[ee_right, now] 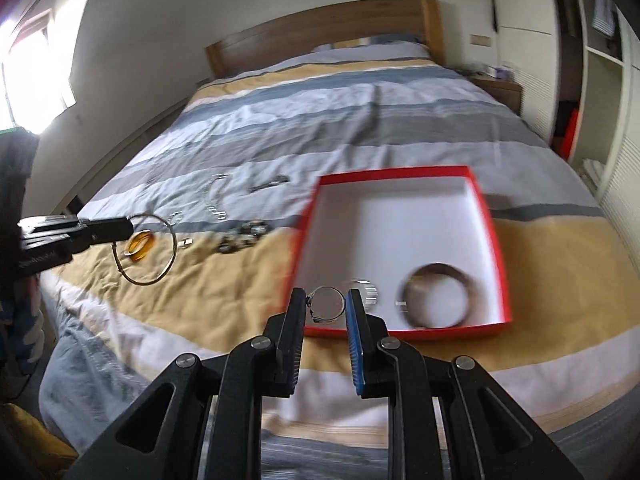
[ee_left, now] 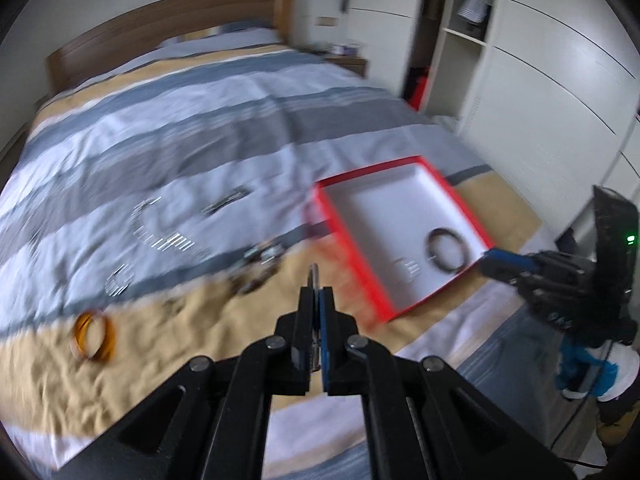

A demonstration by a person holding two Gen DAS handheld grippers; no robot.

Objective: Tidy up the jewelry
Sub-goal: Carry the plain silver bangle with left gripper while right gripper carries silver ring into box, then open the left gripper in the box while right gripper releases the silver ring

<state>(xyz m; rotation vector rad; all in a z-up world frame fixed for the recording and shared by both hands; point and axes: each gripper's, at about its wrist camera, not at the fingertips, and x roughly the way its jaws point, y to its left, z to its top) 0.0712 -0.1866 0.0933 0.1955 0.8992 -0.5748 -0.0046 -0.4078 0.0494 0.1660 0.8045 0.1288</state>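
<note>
A red box (ee_left: 352,255) (ee_right: 392,172) with a white inside lies on the striped bed. In it are a dark bangle (ee_left: 446,250) (ee_right: 438,296) and a small silver piece (ee_left: 408,270) (ee_right: 366,292). My left gripper (ee_left: 316,292) (ee_right: 127,230) is shut on a thin wire bangle (ee_left: 313,276) (ee_right: 174,242), above the bed to the left of the box. Over the box's near rim, my right gripper (ee_right: 326,300) (ee_left: 487,258) is shut on a small silver ring (ee_right: 326,289). An orange ring (ee_left: 94,336) (ee_right: 140,246) lies on the tan stripe.
Left of the box, more jewelry is spread on the cover: a silver chain (ee_left: 160,232) (ee_right: 214,200), a beaded bracelet (ee_left: 260,264) (ee_right: 240,238) and a dark bar piece (ee_left: 224,202) (ee_right: 268,185). White wardrobes (ee_left: 540,80) stand along the right. The wooden headboard (ee_right: 320,32) is at the far end.
</note>
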